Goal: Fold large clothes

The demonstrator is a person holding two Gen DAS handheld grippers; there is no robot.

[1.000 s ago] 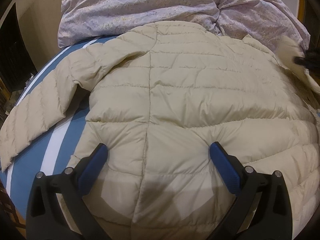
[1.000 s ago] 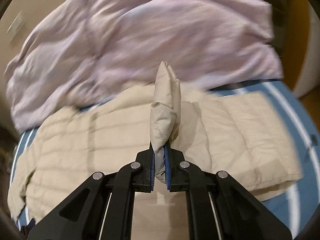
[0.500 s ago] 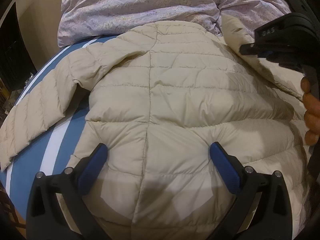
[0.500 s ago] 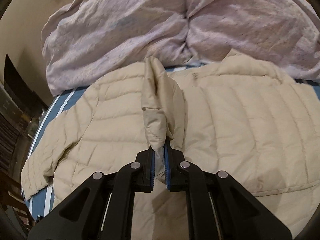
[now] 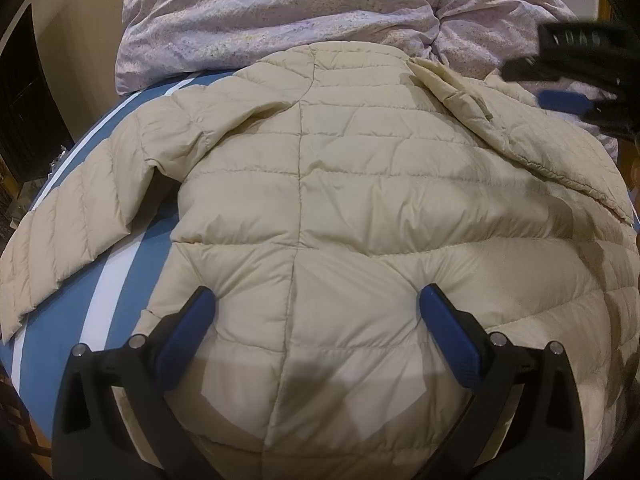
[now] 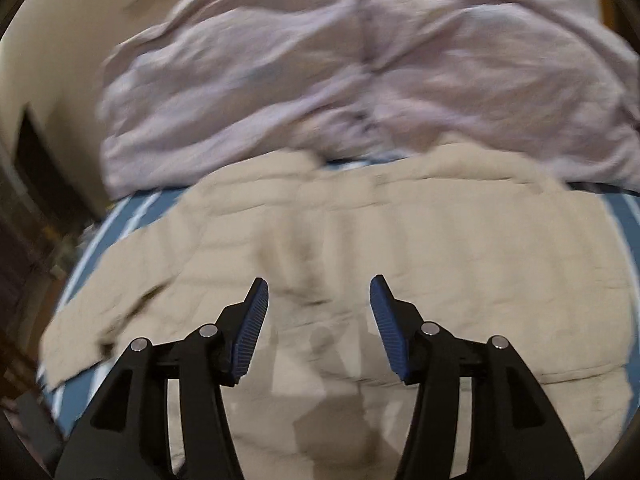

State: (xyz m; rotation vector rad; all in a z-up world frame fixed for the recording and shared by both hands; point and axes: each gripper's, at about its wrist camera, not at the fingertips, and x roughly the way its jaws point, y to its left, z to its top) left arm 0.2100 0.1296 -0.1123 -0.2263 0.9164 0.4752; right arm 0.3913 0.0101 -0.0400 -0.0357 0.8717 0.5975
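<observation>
A cream quilted down jacket [image 5: 320, 208] lies back-up on a blue bed with white stripes [image 5: 104, 280]. Its left sleeve [image 5: 68, 232] stretches out to the left. Its right sleeve [image 5: 500, 128] lies folded across the jacket's upper right back. My left gripper [image 5: 316, 304] is open, its fingers pressing into the jacket's lower back. My right gripper [image 6: 318, 292] is open and empty above the jacket [image 6: 400, 248]; it also shows in the left wrist view [image 5: 576, 80] at the upper right, beside the folded sleeve. The right wrist view is blurred.
A crumpled lilac duvet [image 5: 300, 12] is heaped at the far end of the bed, touching the jacket's collar; it also shows in the right wrist view [image 6: 340, 80]. Dark furniture [image 5: 24, 112] stands left of the bed by a beige wall.
My right gripper carried the right sleeve over the jacket's back, opened and let it go, then drew back. The sleeve now lies folded. My left gripper has not moved.
</observation>
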